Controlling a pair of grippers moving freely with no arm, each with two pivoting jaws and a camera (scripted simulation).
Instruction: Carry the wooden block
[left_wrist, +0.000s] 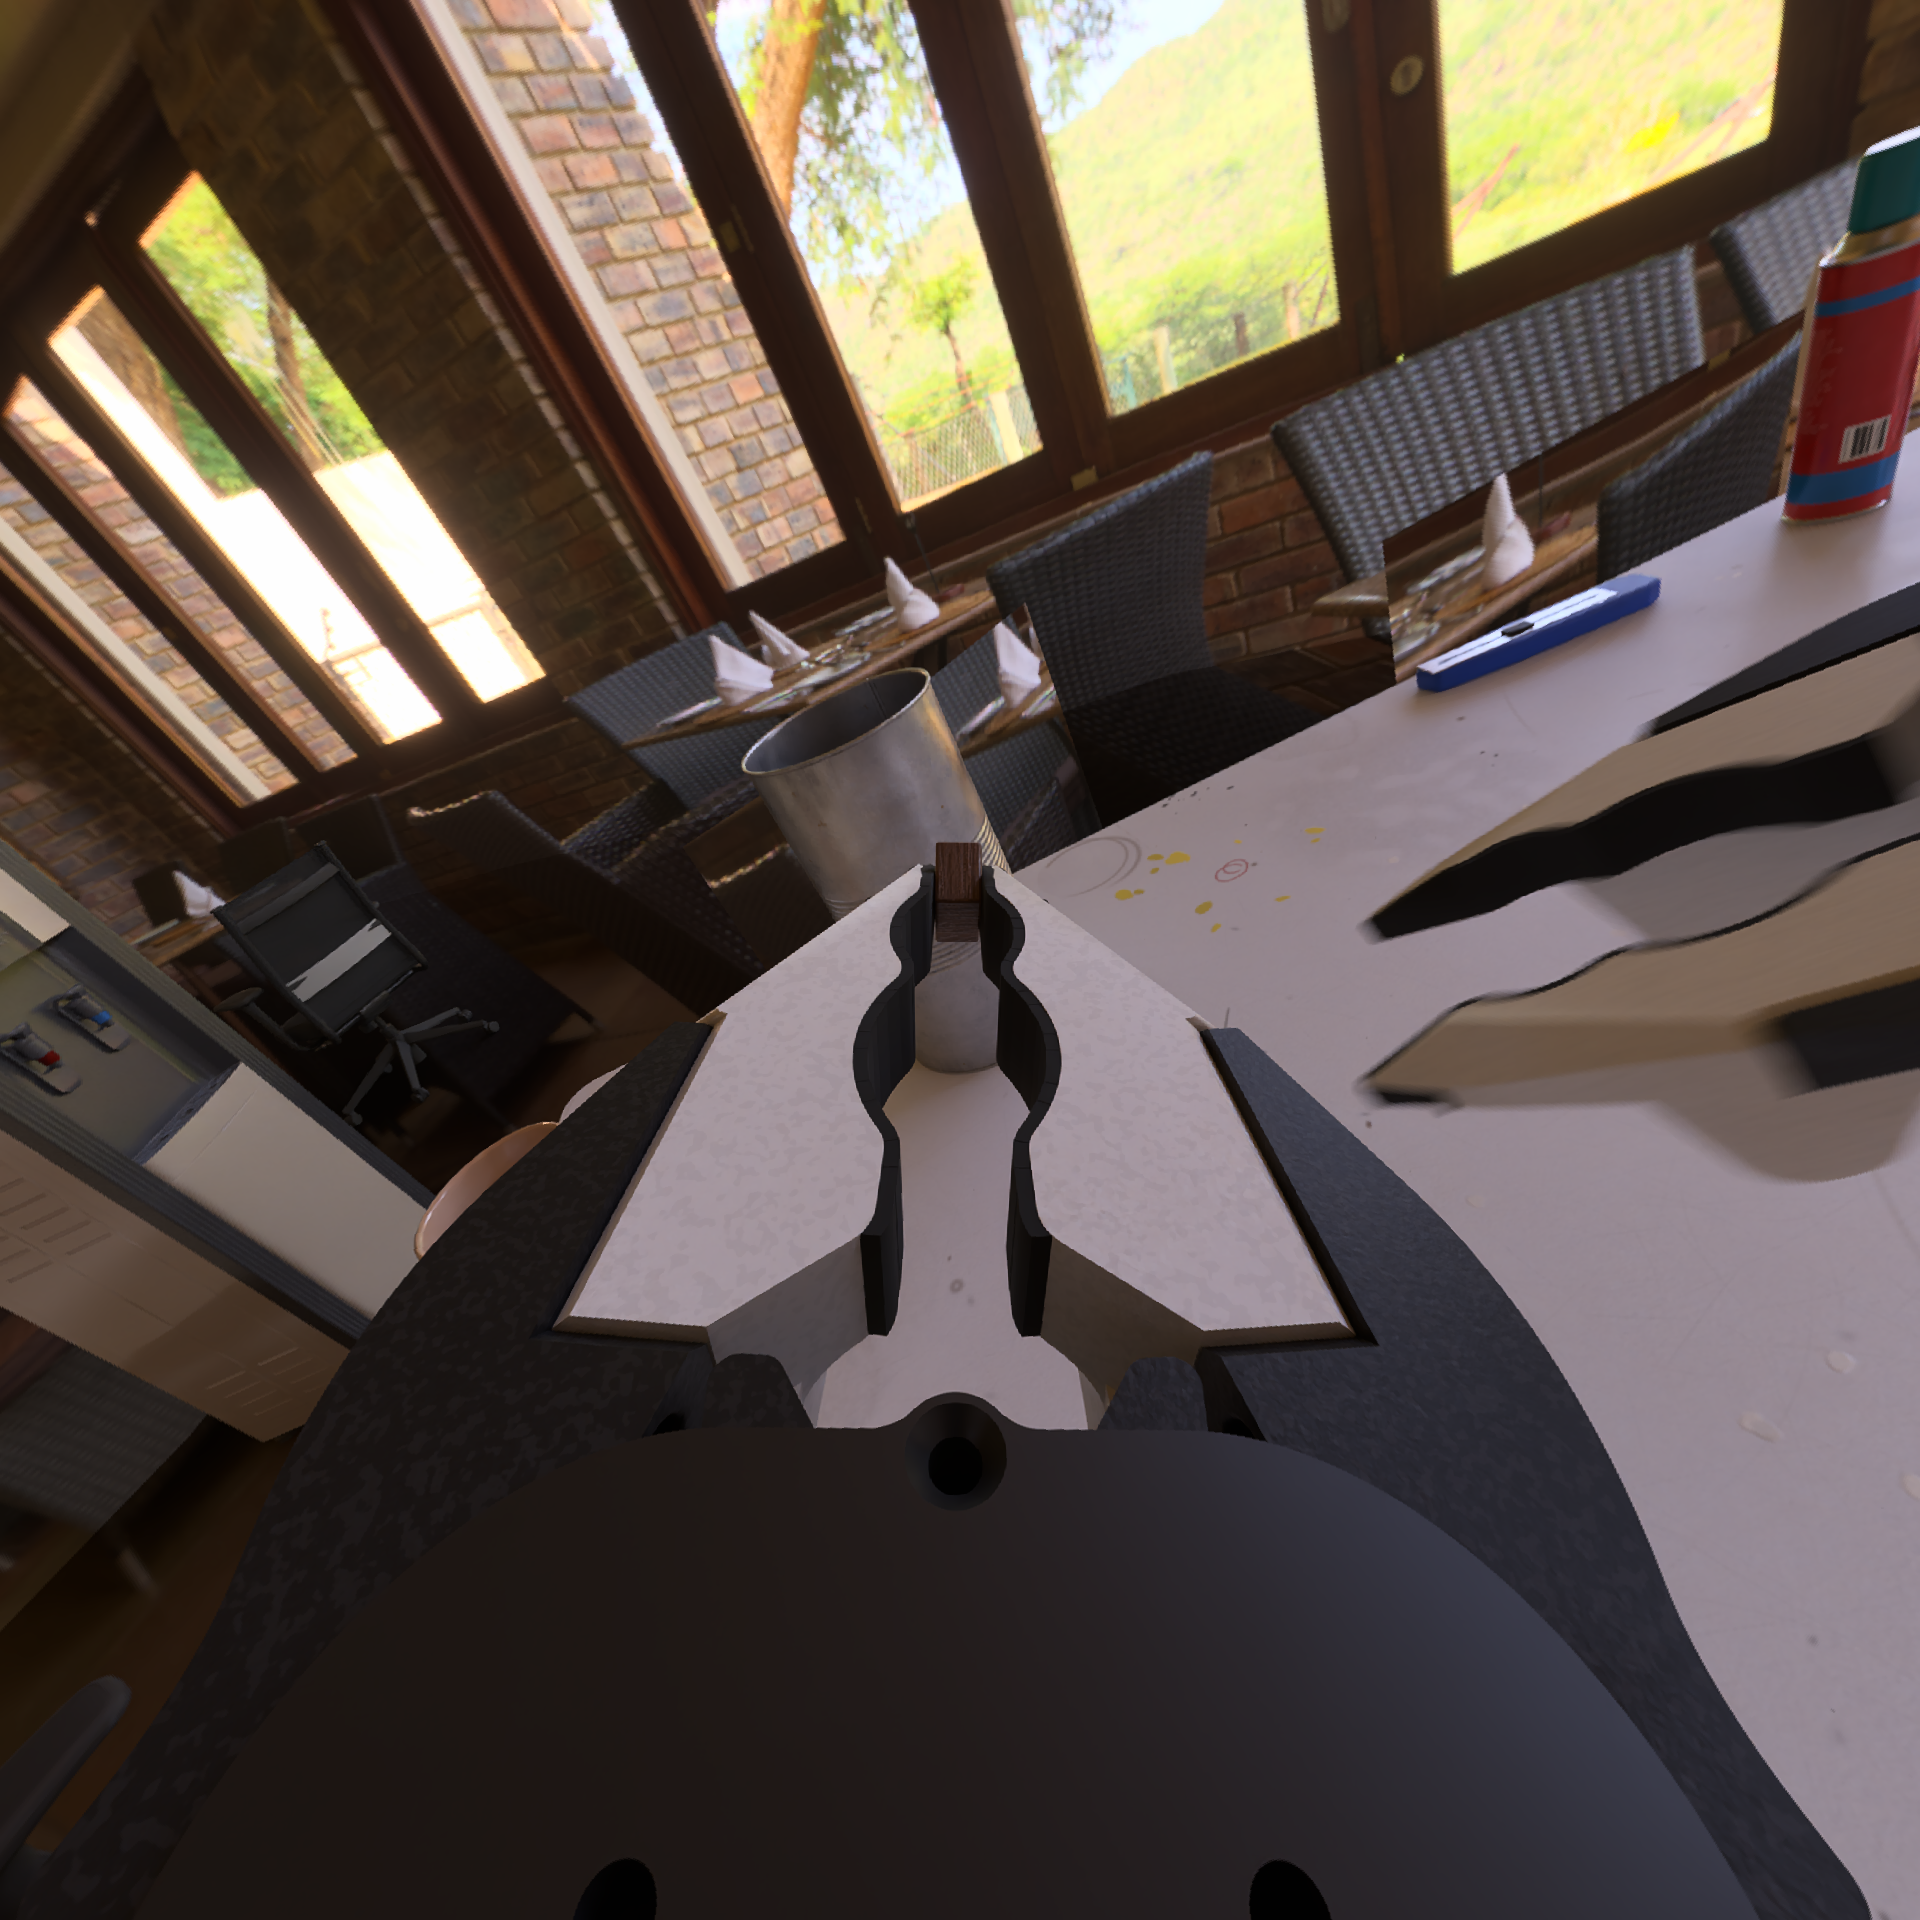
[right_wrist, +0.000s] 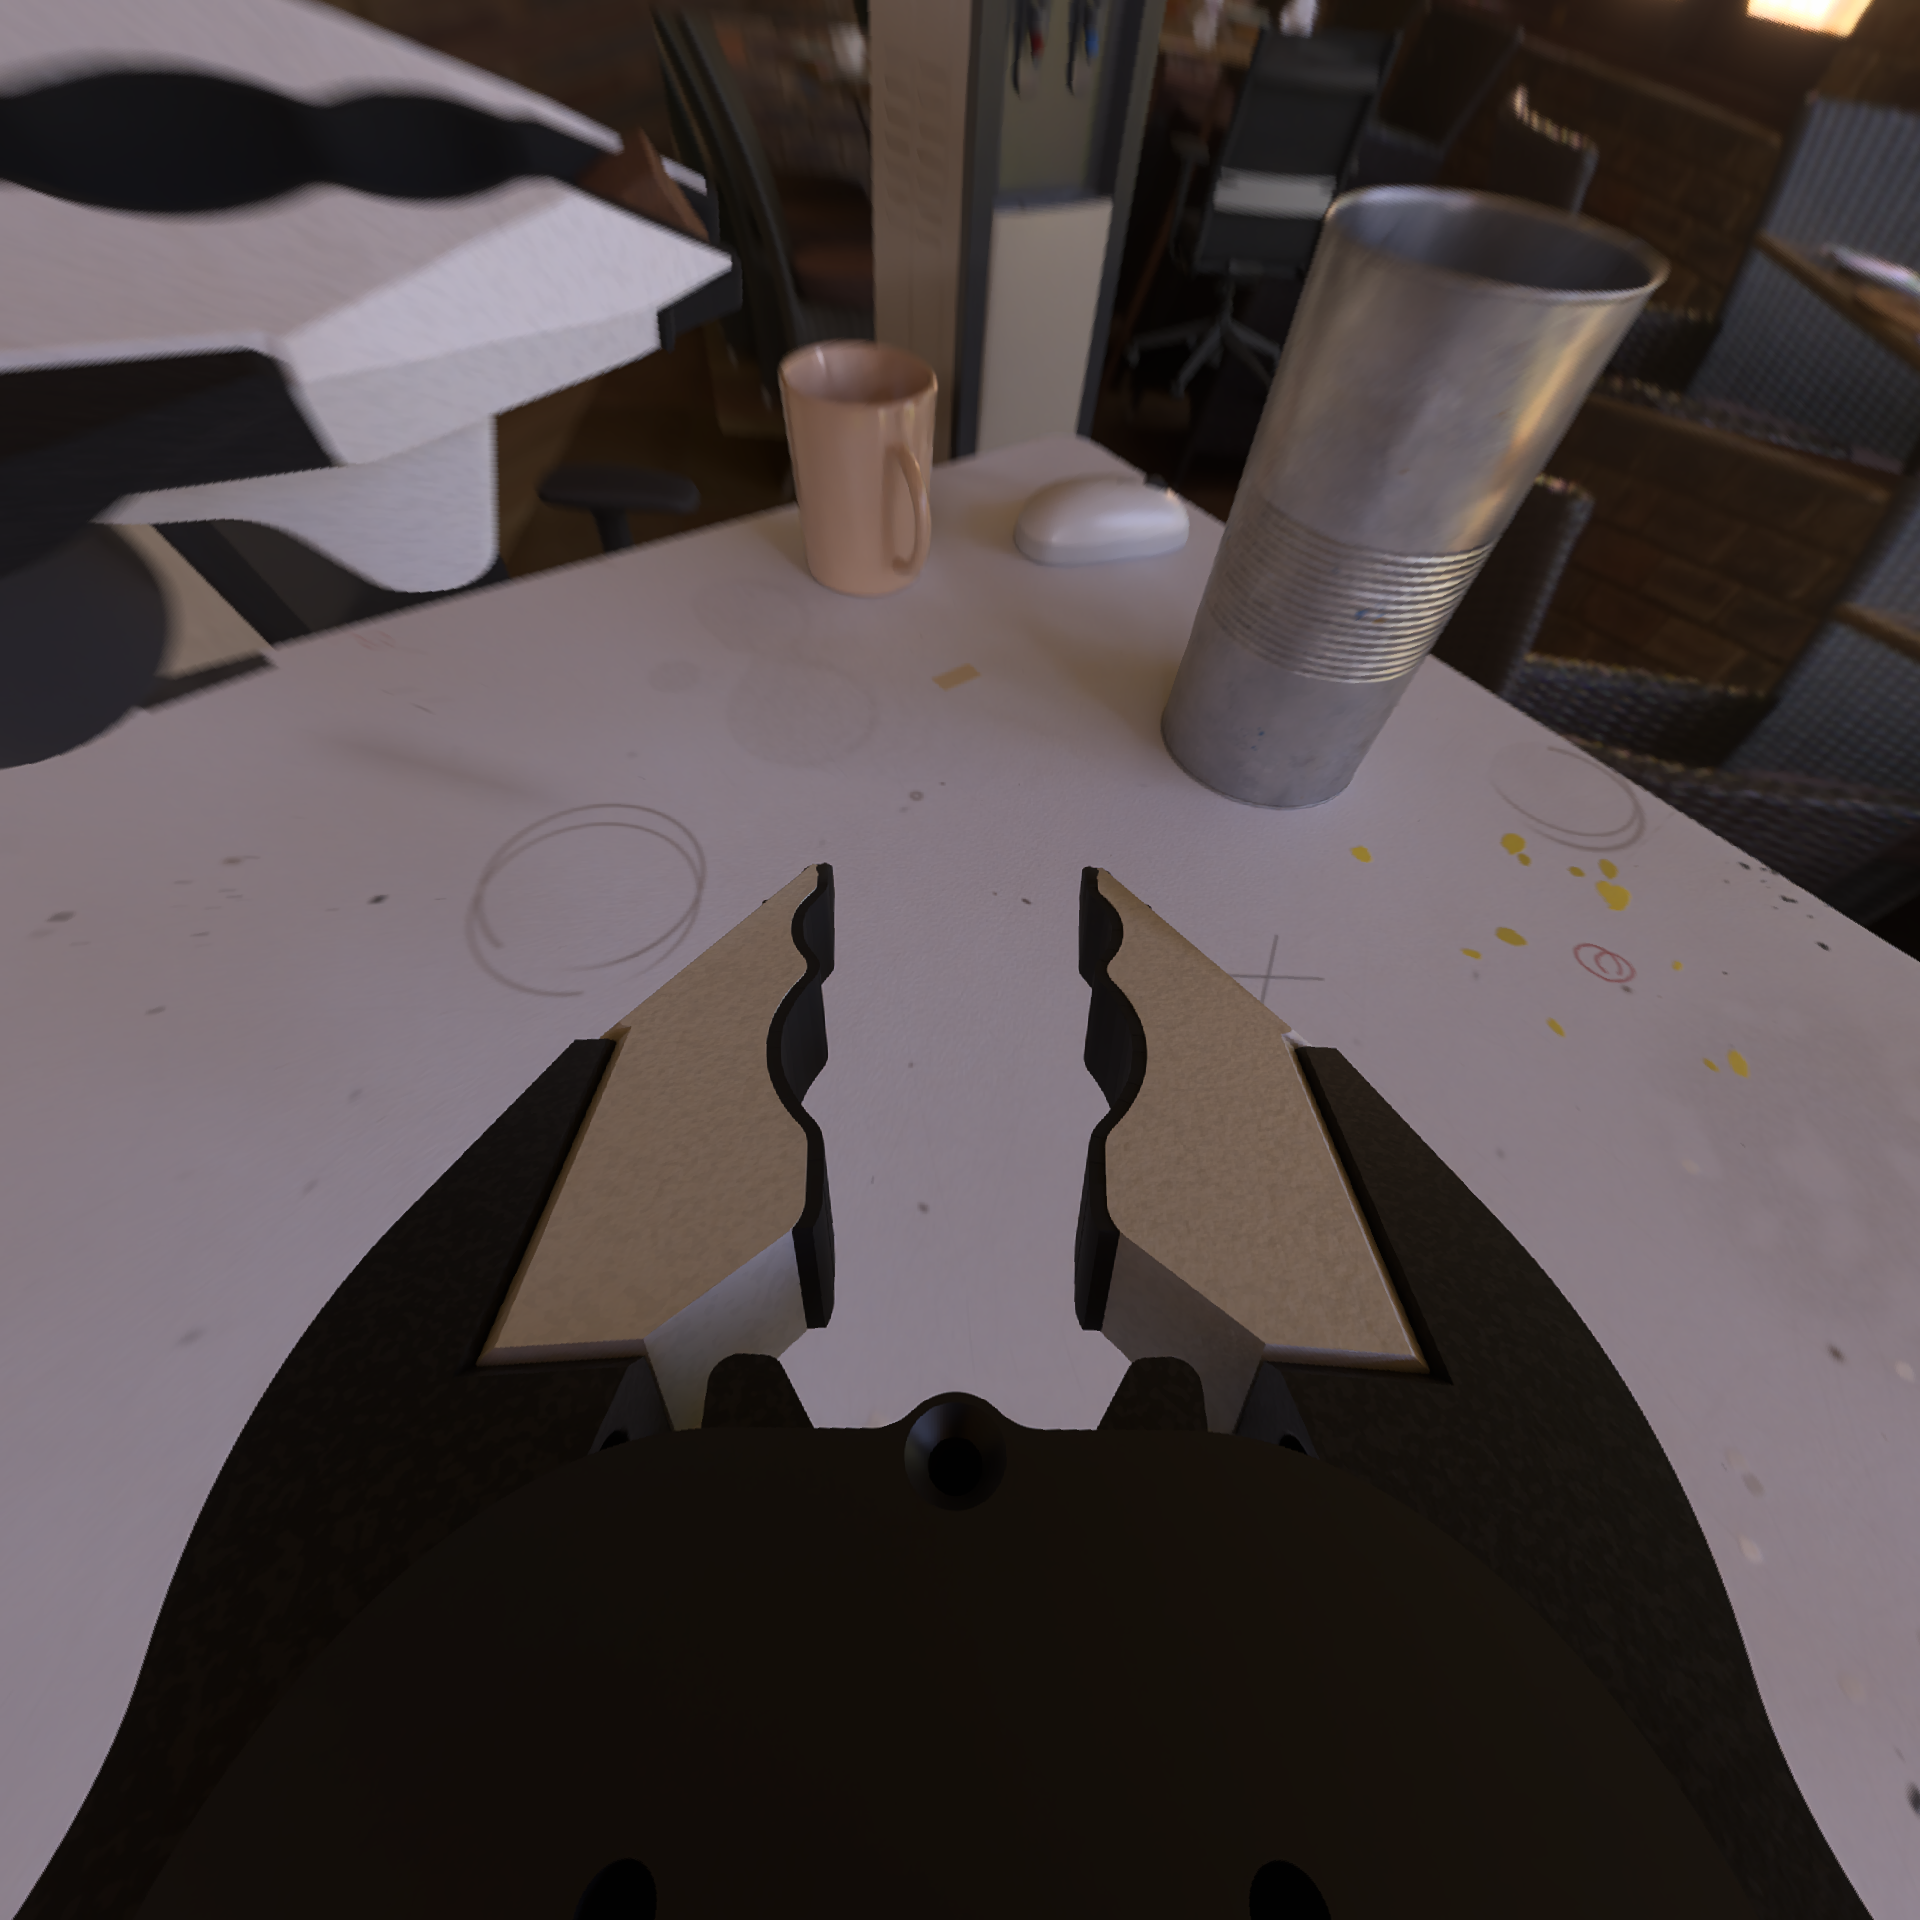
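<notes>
The wooden block (left_wrist: 957, 891) is small and dark brown. My left gripper (left_wrist: 956, 904) is shut on it at the fingertips and holds it in the air above the white table (left_wrist: 1455, 1299), in front of a tall metal cup (left_wrist: 868, 774). In the right wrist view the left gripper shows blurred at the upper left with the block (right_wrist: 649, 192) at its tip. My right gripper (right_wrist: 956, 883) is open and empty, low over the table (right_wrist: 416, 1039). It also shows blurred at the right of the left wrist view (left_wrist: 1382, 997).
The metal cup (right_wrist: 1392, 499) stands near the table's far right edge, a beige mug (right_wrist: 862, 478) and a white computer mouse (right_wrist: 1101, 520) behind it. A red spray can (left_wrist: 1855, 343) and a blue flat tool (left_wrist: 1538, 632) lie farther off. Wicker chairs stand beyond the table.
</notes>
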